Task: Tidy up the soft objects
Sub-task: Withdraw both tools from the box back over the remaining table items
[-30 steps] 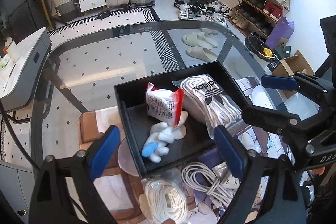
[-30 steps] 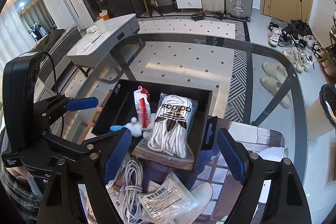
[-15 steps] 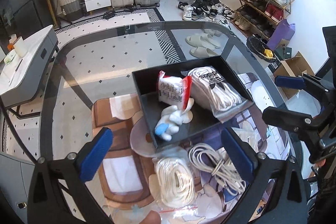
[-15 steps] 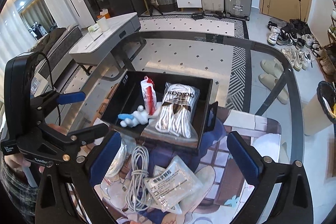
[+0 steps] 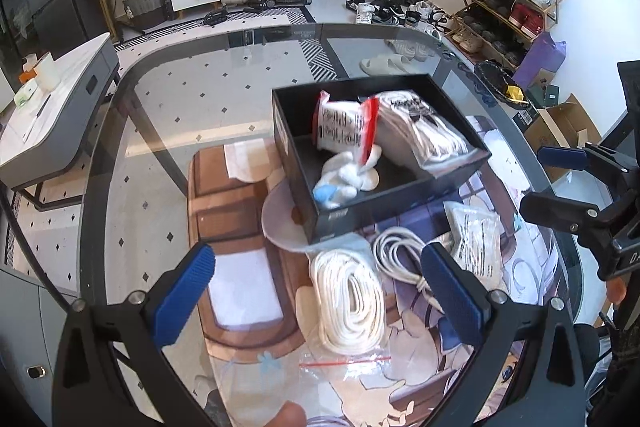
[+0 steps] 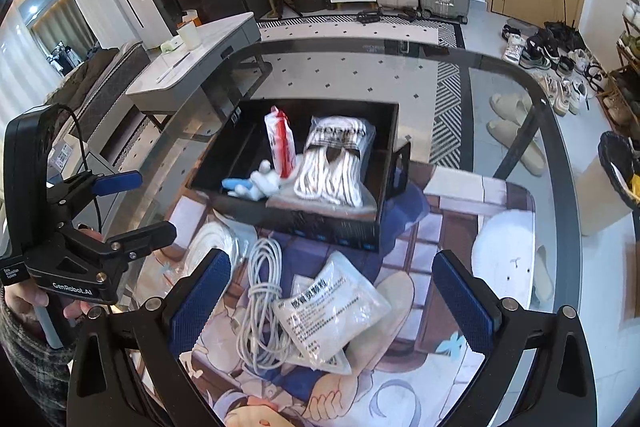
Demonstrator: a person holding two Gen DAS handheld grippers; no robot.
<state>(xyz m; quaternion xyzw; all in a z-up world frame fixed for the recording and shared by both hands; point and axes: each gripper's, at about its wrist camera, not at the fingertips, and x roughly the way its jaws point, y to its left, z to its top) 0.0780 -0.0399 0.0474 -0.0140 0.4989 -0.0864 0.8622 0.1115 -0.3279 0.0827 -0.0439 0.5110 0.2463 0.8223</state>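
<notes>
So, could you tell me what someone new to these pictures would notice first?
Probably the black box in the middle of the glass table, holding a bag of white laces, a red-and-white packet and a small white plush. In front of it lie a rope coil, a grey cable and a flat white packet, with both grippers open above them.

black box point(image 5: 400, 205): three items inside | bagged rope point(image 5: 352, 299), cable point(image 5: 400, 259), pouch point(image 5: 476, 243): on mat
</notes>
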